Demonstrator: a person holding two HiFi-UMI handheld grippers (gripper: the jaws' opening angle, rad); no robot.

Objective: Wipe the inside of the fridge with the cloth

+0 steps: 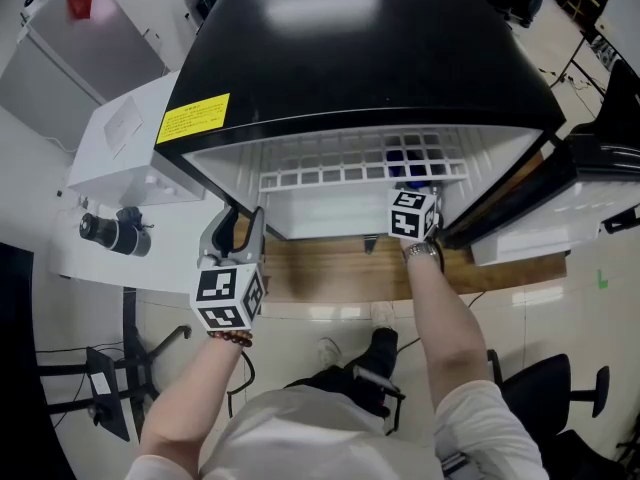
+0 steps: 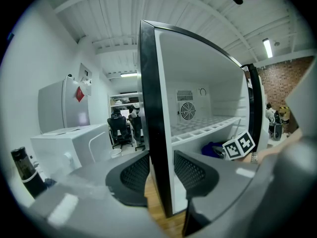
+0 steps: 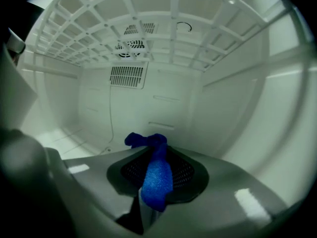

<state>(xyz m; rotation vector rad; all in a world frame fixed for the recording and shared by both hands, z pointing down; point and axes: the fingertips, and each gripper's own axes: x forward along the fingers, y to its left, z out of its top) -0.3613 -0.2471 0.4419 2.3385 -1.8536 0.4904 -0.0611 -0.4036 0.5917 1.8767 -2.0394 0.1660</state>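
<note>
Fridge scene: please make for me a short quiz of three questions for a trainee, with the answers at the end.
1. True or false: the right gripper holds the blue cloth outside the fridge.
2. What stands between the jaws of the left gripper? A) the blue cloth B) the fridge's side wall C) nothing
3. Fill in: above the right gripper hangs a white grid ____.
Key: 1 false: it is inside, jaws shut on the cloth. 2 B. 3 shelf.

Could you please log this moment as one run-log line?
left gripper: jaws clamped on fridge side wall | right gripper: jaws shut on blue cloth, under grid shelf
</note>
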